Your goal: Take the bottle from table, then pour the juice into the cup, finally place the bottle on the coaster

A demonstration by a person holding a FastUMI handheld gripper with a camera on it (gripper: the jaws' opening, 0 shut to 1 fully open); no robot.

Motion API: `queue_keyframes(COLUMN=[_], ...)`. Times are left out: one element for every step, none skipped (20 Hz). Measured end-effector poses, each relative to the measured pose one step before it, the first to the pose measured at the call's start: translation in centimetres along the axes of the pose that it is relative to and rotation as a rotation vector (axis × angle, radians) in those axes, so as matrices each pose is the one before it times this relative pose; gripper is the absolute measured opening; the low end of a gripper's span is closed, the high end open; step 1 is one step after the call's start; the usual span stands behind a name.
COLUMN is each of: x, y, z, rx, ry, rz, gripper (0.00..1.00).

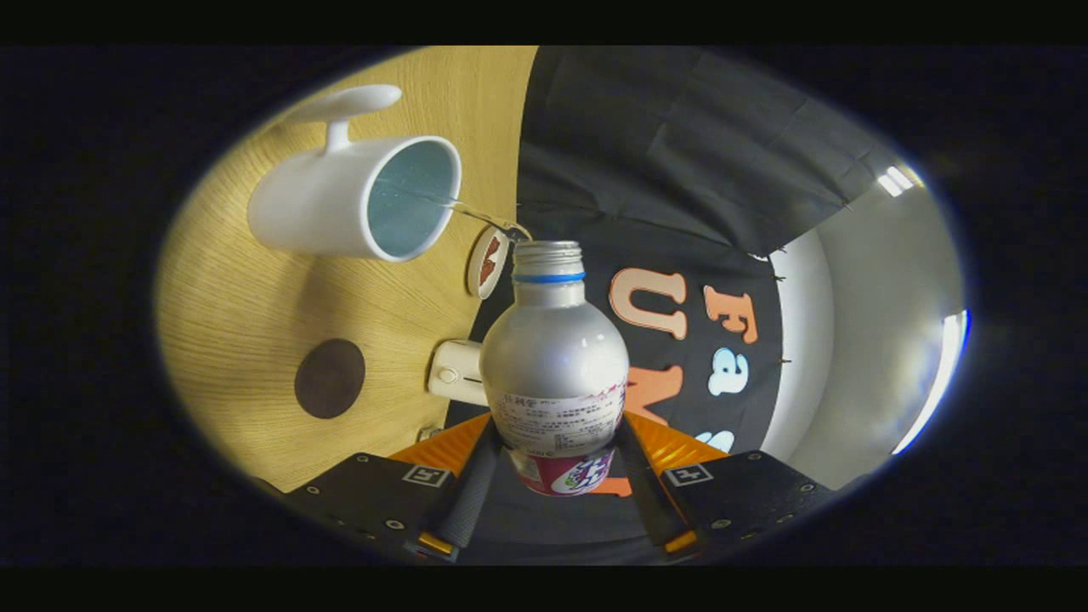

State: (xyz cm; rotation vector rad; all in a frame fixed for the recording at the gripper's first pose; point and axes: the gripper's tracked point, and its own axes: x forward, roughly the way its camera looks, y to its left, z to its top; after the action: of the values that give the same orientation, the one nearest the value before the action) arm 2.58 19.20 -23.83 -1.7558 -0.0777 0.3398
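Note:
A silver bottle (pixel 554 357) with a blue neck ring and a printed label sits between my fingers, and my gripper (pixel 557 463) is shut on its lower body. I hold it tipped toward the white cup (pixel 357 200), and a thin clear stream (pixel 476 214) runs from its open mouth into the cup's pale blue inside. The cup stands on the wooden table (pixel 246 314), its handle on the side away from the bottle. A dark round coaster (pixel 330 378) lies on the table beside the cup, apart from it.
A small white box-like object (pixel 456 371) sits at the table's edge just beside the bottle. A round white and red disc (pixel 487 261) stands near the bottle's mouth. Black cloth forms the wall beyond the table, with a pale wall past it.

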Motion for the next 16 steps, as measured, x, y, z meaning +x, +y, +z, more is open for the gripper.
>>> queue_keyframes(x=[-0.004, 0.167, -0.004, -0.041, 0.065, 0.046, 0.178, 0.056, -0.027, -0.133, 0.235, 0.124, -0.065, -0.044, 0.028, 0.061], y=[0.049, -0.081, 0.051, 0.025, -0.038, -0.13, -0.249, 0.003, -0.037, 0.401, -0.054, -0.412, -0.135, 0.028, -0.045, -0.045], z=[0.006, -0.092, 0.024, 0.029, 0.004, -0.005, -0.064, -0.014, 0.015, 0.011, -0.14, 0.044, 0.072, -0.041, -0.005, -0.006], rx=[-0.00306, -0.00271, -0.00128, -0.0037, -0.0065, -0.00767, -0.00581, -0.00392, -0.00025, 0.00776, -0.00797, -0.01986, -0.01384, -0.00413, 0.00014, -0.00265], ry=[-0.00257, -0.00008, 0.00112, -0.00199, -0.00319, -0.00277, -0.00268, -0.00162, 0.00081, 0.00205, -0.00232, -0.00357, -0.00226, -0.00057, -0.00067, 0.00009], rz=[-0.00154, -0.00281, -0.00105, -0.00138, 0.00199, 0.00145, -0.00154, 0.00007, 0.00086, 0.01826, 0.00019, -0.00578, -0.00114, -0.00123, 0.00004, -0.0051], gripper=[0.76, 0.76, 0.76, 0.76, 0.76, 0.76, 0.76, 0.76, 0.76, 0.76, 0.76, 0.76, 0.76, 0.76, 0.76, 0.76])
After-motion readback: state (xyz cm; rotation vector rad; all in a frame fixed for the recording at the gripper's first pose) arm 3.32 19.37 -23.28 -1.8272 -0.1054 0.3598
